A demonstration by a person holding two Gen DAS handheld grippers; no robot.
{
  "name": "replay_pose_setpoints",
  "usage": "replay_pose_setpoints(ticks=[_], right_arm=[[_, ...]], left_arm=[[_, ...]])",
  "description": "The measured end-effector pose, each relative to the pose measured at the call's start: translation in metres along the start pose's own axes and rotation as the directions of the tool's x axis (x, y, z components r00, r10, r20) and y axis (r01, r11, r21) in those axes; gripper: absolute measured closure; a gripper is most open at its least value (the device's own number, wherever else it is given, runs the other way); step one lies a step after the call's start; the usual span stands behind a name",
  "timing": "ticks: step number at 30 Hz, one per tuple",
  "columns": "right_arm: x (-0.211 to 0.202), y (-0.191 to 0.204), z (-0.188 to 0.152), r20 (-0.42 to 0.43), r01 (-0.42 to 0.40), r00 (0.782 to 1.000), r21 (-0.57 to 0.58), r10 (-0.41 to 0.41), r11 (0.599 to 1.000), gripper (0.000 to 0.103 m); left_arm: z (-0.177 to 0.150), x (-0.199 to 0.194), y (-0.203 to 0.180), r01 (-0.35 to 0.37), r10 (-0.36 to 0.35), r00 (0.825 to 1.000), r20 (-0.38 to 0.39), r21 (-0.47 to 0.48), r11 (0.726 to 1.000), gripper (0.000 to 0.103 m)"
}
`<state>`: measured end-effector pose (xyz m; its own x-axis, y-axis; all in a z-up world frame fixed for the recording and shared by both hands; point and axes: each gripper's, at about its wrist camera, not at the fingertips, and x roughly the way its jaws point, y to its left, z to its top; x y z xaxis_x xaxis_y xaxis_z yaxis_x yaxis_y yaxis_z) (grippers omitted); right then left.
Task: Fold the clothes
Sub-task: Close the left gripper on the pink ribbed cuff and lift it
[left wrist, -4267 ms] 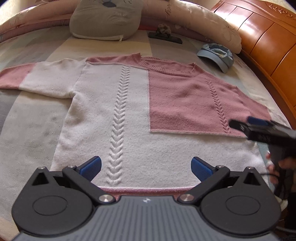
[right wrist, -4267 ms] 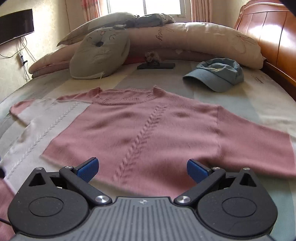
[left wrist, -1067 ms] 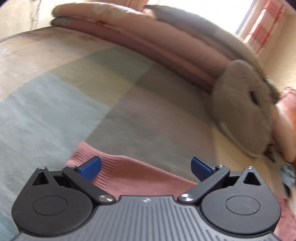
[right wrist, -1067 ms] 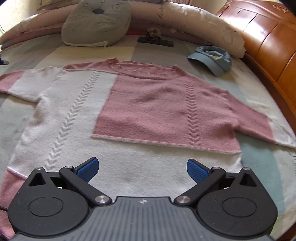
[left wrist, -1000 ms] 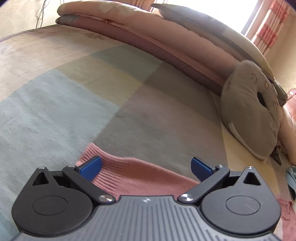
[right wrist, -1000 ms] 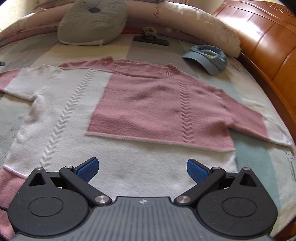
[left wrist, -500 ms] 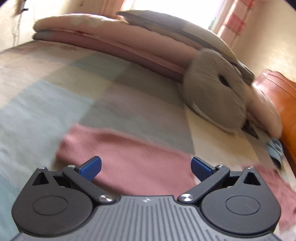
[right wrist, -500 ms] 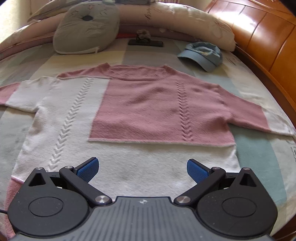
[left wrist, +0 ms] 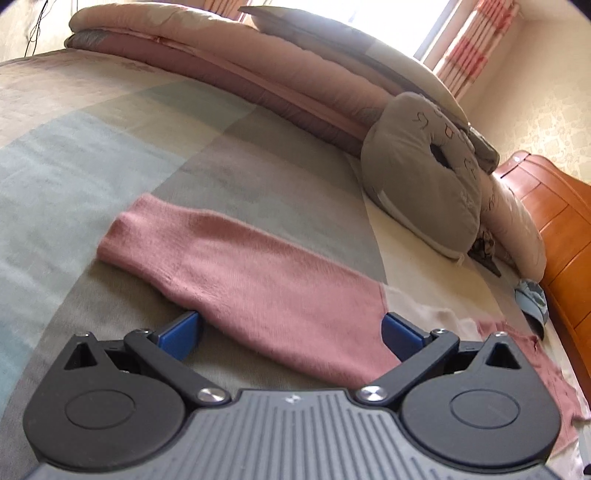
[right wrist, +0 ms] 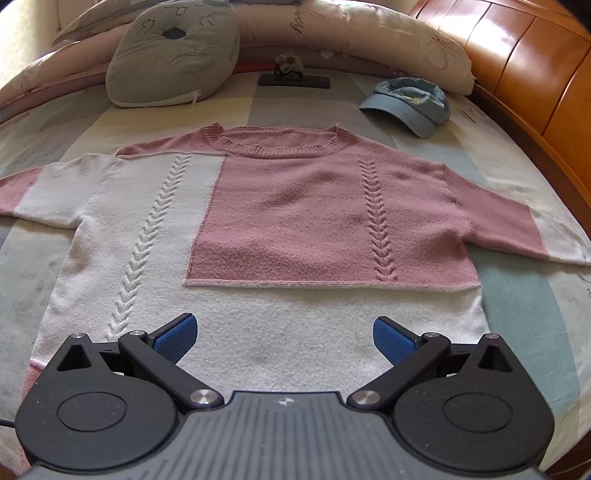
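Lying between spread jaws, seemingly untouched: sweater sleeve (left wrist: 258, 280)

Bedspread (left wrist: 92, 155) lying open left of sleeve (left wrist: 258, 273); cushion (right wrist: 170, 51), cap (right wrist: 406, 101) crowding the headboard end.

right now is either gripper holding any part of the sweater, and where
Nothing is held. The left gripper is open astride the pink sleeve; the right gripper is open above the sweater.

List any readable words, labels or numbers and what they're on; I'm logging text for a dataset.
"cat": small stitching on the grey cushion, faint, likely but not certain.
Cursive script on the long pillow: not legible.
Yellow embroidery on the blue cap: too small to read.
Sweater: no text.
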<state>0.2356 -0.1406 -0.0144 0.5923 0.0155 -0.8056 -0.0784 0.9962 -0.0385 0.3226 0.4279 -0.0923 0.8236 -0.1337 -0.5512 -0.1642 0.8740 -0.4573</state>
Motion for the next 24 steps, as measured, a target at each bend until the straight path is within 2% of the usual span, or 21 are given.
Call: replay_pose_setpoints(ticks=[4,7,8,12,16,21,24], right_arm=[[-0.002,0.002,0.002,-0.003,0.013,1.0,-0.012,-0.013,1.0,0.0],[-0.005,0.003,0.004,-0.004,0.022,1.0,-0.024,-0.022,0.999,0.0],[-0.006,0.003,0.004,-0.004,0.023,1.0,-0.026,-0.023,0.999,0.0],[-0.006,0.003,0.007,-0.012,0.026,1.0,-0.026,-0.026,0.999,0.0],[-0.006,0.004,0.007,-0.005,0.022,1.0,-0.036,-0.023,0.999,0.0],[-0.009,-0.001,0.002,0.011,-0.01,1.0,-0.009,0.01,1.0,0.0],[-0.008,-0.006,-0.002,0.014,-0.025,1.0,0.018,0.025,1.0,0.0]], left_arm=[[0.006,0.004,0.008,0.03,-0.025,0.999,0.046,-0.095,0.995,0.001],[-0.001,0.001,0.005,0.09,-0.082,0.995,0.061,-0.158,0.983,0.001],[-0.004,0.002,0.002,0.107,-0.099,0.993,0.06,-0.146,0.983,0.001],[-0.001,0.012,-0.005,0.099,-0.094,0.994,0.061,-0.091,0.991,0.001],[0.012,0.029,-0.001,0.098,-0.087,0.993,0.078,-0.153,0.983,0.001],[0.011,0.035,-0.017,0.026,-0.018,0.996,0.086,-0.093,0.995,0.001],[0.013,0.036,-0.014,0.039,-0.025,0.994,0.102,-0.134,0.99,0.001]])
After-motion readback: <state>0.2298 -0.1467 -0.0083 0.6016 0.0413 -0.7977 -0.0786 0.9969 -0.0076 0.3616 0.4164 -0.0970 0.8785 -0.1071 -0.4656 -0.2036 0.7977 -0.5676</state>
